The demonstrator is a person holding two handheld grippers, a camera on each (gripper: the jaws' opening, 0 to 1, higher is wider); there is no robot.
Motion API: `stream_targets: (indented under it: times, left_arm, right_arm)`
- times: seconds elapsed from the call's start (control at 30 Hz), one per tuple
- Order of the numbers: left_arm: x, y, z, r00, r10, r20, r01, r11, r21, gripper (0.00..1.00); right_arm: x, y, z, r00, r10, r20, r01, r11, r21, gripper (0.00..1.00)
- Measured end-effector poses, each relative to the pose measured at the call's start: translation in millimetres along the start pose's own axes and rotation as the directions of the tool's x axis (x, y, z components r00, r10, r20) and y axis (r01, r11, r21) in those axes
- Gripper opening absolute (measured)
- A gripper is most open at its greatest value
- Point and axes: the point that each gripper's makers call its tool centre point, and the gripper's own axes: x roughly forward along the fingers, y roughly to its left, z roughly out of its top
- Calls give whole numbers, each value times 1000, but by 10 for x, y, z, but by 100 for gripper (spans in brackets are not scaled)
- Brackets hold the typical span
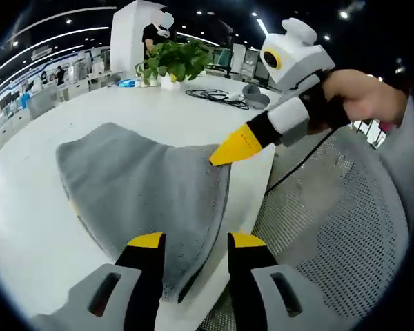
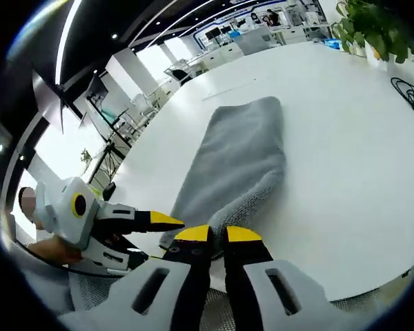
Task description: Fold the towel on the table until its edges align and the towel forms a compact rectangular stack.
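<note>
White bench carries a grey towel mid-frame; left tongs spread, right tongs seemingly pinch its corner.

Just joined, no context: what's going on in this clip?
A person with a handheld gripper in each hand is folding a grey towel on a white table. The right gripper has its jaws closed on the towel's near edge. The left gripper, jaws apart, straddles the towel's near corner. The towel lies partly folded, not yet a compact stack.
</note>
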Motion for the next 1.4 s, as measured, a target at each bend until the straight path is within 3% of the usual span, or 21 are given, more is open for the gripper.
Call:
stream_targets:
  times: [0.17, 0.2, 0.27, 0.47, 0.77, 0.83, 0.87, 1.0, 1.03, 1.13, 1.27, 1.33, 1.4]
  left_arm:
    - [68, 30, -28, 995, 57, -88, -46, 992, 120, 39]
    - [85, 73, -55, 991, 77, -109, -55, 979, 196, 39]
    - [108, 82, -62, 988, 88, -124, -55, 968, 244, 39]
    - [167, 51, -85, 989, 73, -128, -43, 974, 223, 33]
    - [144, 164, -85, 989, 93, -113, -69, 977, 200, 19]
    - [113, 175, -59, 991, 88, -103, -66, 978, 197, 12]
    - [106, 165, -34, 994, 69, -85, -54, 986, 160, 11]
    - [62, 237, 0, 997, 55, -58, -50, 995, 85, 7]
    - [49, 232, 35, 998, 45, -41, -43, 999, 33, 7]
    - [30, 286, 39, 999, 15, -30, -16, 1000, -26, 7]
    - [-8, 337, 112, 1000, -3, -20, 2, 999, -48, 7]
    - [-41, 312, 171, 999, -18, -31, 17, 998, -55, 7]
    - [-36, 381, 168, 999, -18, -41, 15, 998, -62, 7]
  right_arm:
    - [47, 8, 115, 1000, 10, 26, -11, 1000, 14, 4]
    - [26, 50, 120, 1000, 12, 27, -12, 1000, 6, 4]
    - [14, 64, 127, 1000, 10, 28, -11, 1000, 13, 4]
    - [27, 71, 179, 999, 16, 40, -18, 999, 32, 4]
    - [64, 66, 224, 998, 28, 52, -31, 998, 46, 4]
    - [93, 27, 248, 998, 37, 52, -35, 999, -42, 5]
    - [78, 17, 243, 998, 26, 48, -22, 997, -69, 5]
    - [33, 46, 231, 998, 38, 52, -33, 995, -99, 6]
    - [24, 17, 229, 998, 37, 49, -31, 992, -124, 7]
    - [30, -63, 193, 998, 45, 34, -36, 970, -238, 8]
    - [-50, -134, 105, 1000, -1, -9, -3, 907, -422, 13]
    - [-83, -104, 64, 1000, -1, -10, -4, 876, -481, 16]
    - [-90, -93, 23, 1000, 6, -8, -9, 860, -510, 21]
